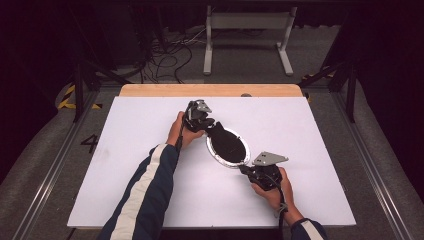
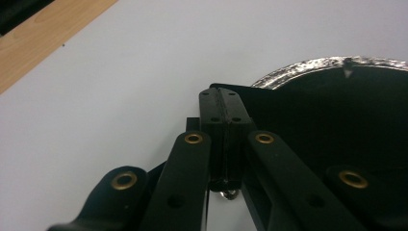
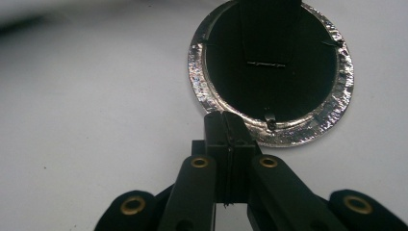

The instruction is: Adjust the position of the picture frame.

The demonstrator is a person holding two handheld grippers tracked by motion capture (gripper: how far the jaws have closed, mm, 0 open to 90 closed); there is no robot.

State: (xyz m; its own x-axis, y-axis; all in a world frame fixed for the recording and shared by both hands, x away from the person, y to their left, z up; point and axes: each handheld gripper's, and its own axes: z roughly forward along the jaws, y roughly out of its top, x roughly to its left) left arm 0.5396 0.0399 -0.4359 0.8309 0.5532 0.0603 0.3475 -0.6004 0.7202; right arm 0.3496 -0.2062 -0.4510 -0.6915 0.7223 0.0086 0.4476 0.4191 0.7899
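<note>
Item: round black dish (image 1: 228, 145) with a crinkled foil rim (image 3: 337, 103), flat on the white table (image 1: 125, 165), centre of the high view.

My left gripper (image 1: 206, 125), just upper left of the dish: jaws pressed together, nothing visible between them; in the left gripper view the tips lie over a black tab at the dish's edge.

My right gripper (image 1: 245, 169), at the dish's lower right: jaws likewise together, tips at the foil rim; in the right gripper view I cannot tell whether any foil is pinched.

Progress, as I judge it: both tools brought to opposite edges; dish not lifted, foil still seated all round. The handling itself remains.
</note>
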